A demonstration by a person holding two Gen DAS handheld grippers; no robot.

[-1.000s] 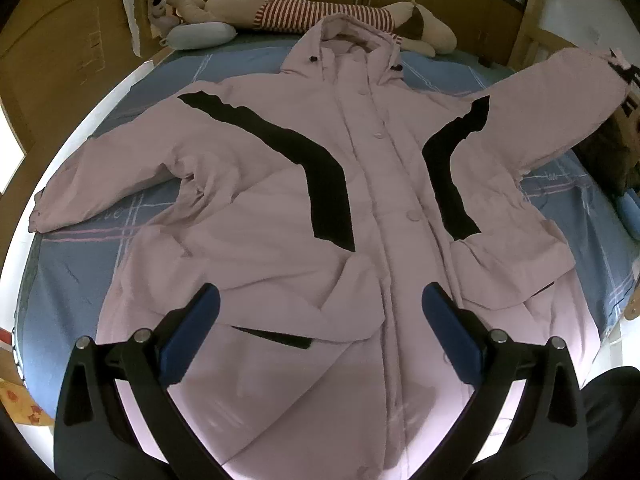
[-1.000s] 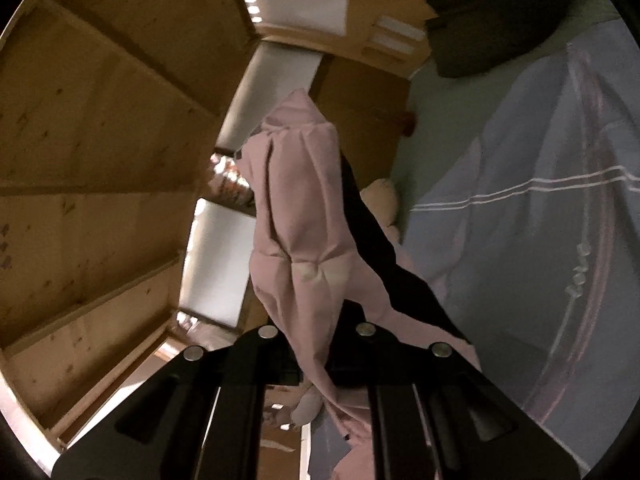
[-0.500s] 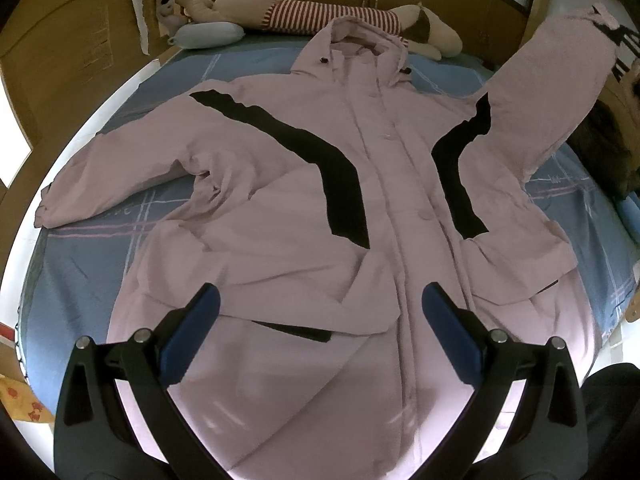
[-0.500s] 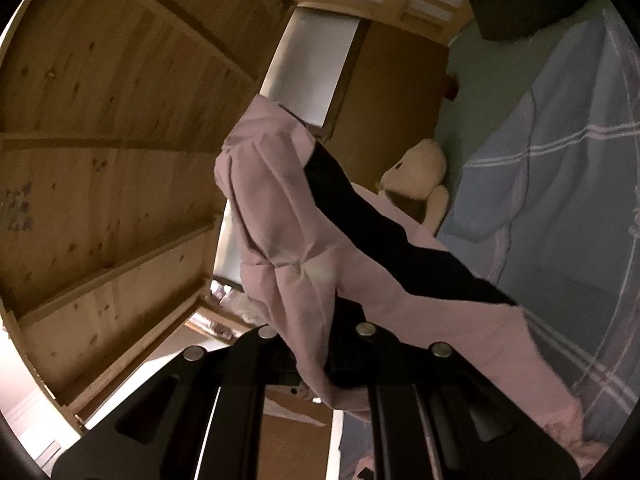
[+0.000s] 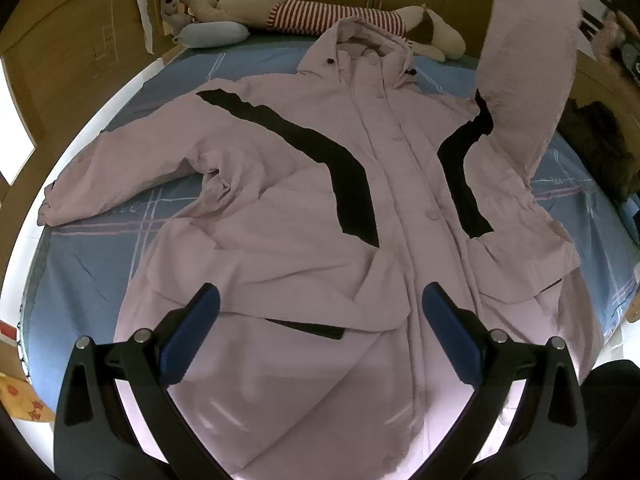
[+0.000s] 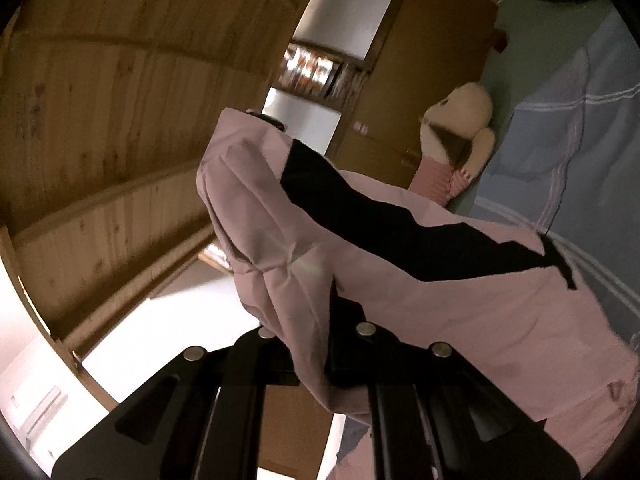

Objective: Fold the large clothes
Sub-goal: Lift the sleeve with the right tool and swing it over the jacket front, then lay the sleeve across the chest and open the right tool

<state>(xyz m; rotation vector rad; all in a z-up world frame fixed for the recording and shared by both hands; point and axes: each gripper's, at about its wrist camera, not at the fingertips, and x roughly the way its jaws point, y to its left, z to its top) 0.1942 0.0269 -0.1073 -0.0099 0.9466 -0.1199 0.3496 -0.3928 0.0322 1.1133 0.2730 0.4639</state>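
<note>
1. At the far left of the left wrist view, wooden wall panels (image 5: 60, 64) are seen beside the blue plaid bedsheet (image 5: 80, 280), which covers the bed from edge to edge.
2. A pale pink hooded coat (image 5: 280, 248) with black curved stripes is spread face up on the sheet, buttoned down the middle, its hood toward the head of the bed and its hem toward the camera.
3. The coat's left-lying sleeve (image 5: 120, 176) is laid flat on the sheet, stretched out toward the bed's left edge, with creases bunched at the armpit.
4. Beyond the hood, a large plush toy (image 5: 320, 16) in a red-and-white striped shirt is laid along the headboard, with a light blue pillow (image 5: 212, 34) near its left end.
5. The left gripper (image 5: 320, 320) is held above the lower part of the coat; its blue-padded fingers (image 5: 192, 332) are spread wide and nothing is gripped between them.
6. On the right, the other sleeve (image 5: 528, 80) is lifted clear of the bed and stands upward, its cuff end blurred at the top right corner.
7. In the right wrist view, the right gripper (image 6: 320, 344) is closed tight on that raised sleeve (image 6: 280, 240), the pink fabric being pinched between the black fingers and draped away toward the bed.
8. A dark bundle (image 5: 600, 140) is seen at the bed's right edge; what it is cannot be told.
</note>
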